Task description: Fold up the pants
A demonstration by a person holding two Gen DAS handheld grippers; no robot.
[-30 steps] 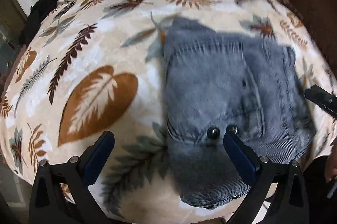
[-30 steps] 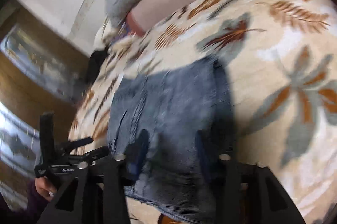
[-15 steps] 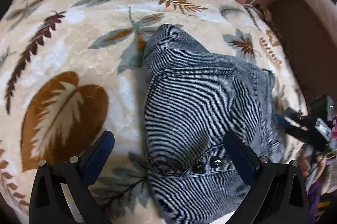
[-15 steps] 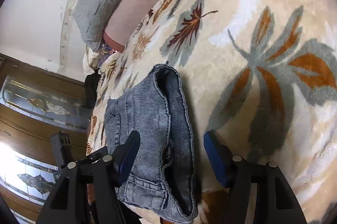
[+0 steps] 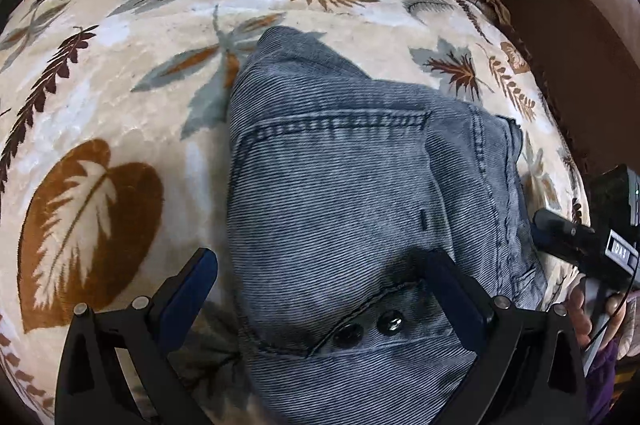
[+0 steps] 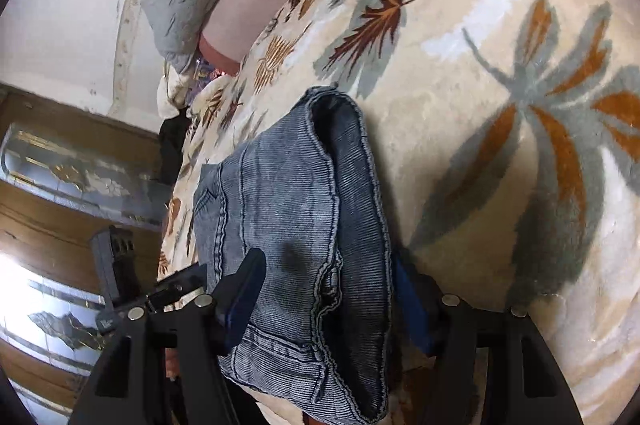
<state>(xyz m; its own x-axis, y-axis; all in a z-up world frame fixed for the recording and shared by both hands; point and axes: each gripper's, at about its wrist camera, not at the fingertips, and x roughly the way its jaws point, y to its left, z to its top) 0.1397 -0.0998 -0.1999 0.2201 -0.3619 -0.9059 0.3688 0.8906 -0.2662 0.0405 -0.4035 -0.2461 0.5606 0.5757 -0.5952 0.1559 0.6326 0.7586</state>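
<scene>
folded grey-blue pants (image 5: 360,193) on leaf-print blanket (image 5: 120,73), near edge cut off at 6 o'clock, left gripper (image 5: 320,277) fingers wide over two snaps (image 5: 368,329), right gripper (image 6: 324,289) fingers wide astride pants edge, right finger partly hidden, "DAS" label (image 5: 621,250) at 3 o'clock

Readable text: one item only. Left wrist view, small white label (image 5: 621,251) on the black right gripper (image 5: 576,237) at the right edge; dark letters read roughly "DAS", partly cut off. Right wrist view, a small label on the black left gripper (image 6: 160,295), too small to read. No print legible on the grey-blue corduroy pants (image 5: 344,193).
</scene>
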